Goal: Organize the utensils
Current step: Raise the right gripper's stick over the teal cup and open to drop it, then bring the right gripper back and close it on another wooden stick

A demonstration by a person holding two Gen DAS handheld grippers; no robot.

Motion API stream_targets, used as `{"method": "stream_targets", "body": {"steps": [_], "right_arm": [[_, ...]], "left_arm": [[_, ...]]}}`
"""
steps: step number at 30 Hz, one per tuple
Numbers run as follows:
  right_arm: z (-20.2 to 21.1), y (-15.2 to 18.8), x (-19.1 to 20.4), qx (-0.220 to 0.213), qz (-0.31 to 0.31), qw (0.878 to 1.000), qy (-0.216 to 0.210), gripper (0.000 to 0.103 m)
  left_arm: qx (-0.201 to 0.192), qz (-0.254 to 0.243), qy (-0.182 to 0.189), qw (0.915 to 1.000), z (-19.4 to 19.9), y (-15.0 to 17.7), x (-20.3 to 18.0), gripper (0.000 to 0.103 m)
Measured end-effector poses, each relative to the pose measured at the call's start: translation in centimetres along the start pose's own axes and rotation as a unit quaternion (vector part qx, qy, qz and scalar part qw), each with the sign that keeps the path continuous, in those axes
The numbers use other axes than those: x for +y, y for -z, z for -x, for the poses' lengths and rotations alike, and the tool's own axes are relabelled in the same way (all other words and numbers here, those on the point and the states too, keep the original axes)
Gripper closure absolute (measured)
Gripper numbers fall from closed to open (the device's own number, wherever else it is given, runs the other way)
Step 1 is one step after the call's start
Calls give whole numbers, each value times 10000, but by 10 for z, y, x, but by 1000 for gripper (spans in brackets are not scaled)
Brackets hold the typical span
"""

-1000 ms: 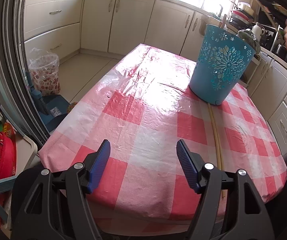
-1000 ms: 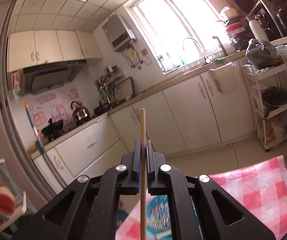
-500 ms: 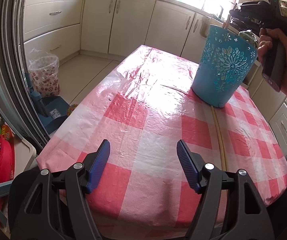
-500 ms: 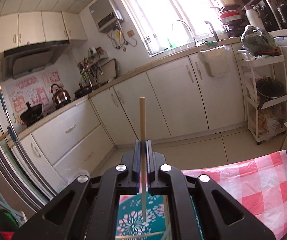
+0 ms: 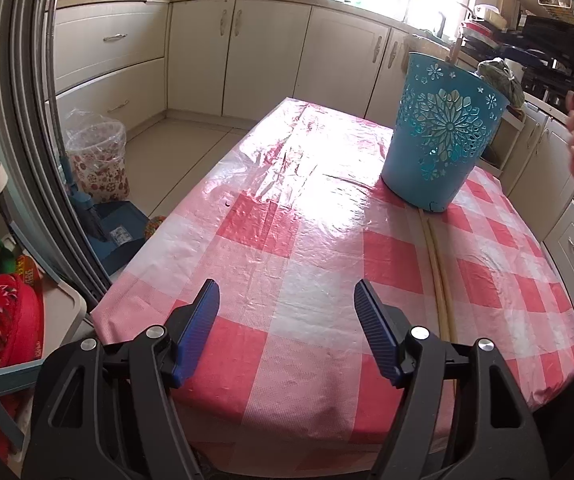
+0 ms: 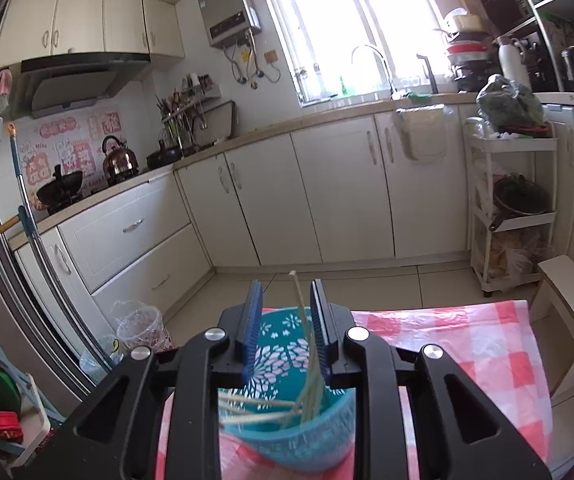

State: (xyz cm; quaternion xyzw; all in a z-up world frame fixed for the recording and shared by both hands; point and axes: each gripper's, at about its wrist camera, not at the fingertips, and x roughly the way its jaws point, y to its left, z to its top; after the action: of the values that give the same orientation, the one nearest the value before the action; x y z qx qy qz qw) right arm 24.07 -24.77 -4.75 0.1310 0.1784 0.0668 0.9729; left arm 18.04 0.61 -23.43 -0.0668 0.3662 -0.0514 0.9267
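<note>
A teal bucket (image 5: 439, 136) with a cut-out flower pattern stands on the pink checked tablecloth (image 5: 287, 240), far right. Two pale chopsticks (image 5: 439, 280) lie side by side on the cloth in front of it. My left gripper (image 5: 285, 286) hovers open above the table's near edge with nothing between its fingers. My right gripper (image 6: 285, 284) is directly over the bucket (image 6: 283, 344); its jaws are opening. A chopstick (image 6: 301, 308) stands loose between them, its lower part blurred inside the bucket among several other chopsticks (image 6: 255, 404).
A bag-lined waste bin (image 5: 95, 160) and a blue dustpan (image 5: 115, 232) sit on the floor left of the table. A white stool (image 6: 571, 300) and a white shelf cart (image 6: 511, 208) stand beyond the table's far right. Cream cabinets line the walls.
The right gripper sank over the bucket and its jaws parted; the chopstick it clamped now slides down into the bucket. The left gripper stayed put.
</note>
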Motion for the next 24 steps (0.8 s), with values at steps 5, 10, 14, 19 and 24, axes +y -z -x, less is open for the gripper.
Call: {"method": "stream_targets", "body": {"steps": [5,10,14,19,24], "right_arm": [[39,47,-4,313,-256,9992,33,69],[41,121,-17,1258,-644,9895,301,68],[38,166,-29,1844,-1030,9760,530,68],[32,176,-17,2076,-846,9730,544,68],[31,181,-8,2149,-763,9722,530,67]], "left_arm": [[-94,-37,-103,9999,11,3,2,36],[-134,-59,-149,9998,22,10,7,35],[-127,-61,-183,9997,26,14,11,34],[-133,49,-202,9997,28,14,18,34],[-95,113,-216,9997,26,14,23,33]]}}
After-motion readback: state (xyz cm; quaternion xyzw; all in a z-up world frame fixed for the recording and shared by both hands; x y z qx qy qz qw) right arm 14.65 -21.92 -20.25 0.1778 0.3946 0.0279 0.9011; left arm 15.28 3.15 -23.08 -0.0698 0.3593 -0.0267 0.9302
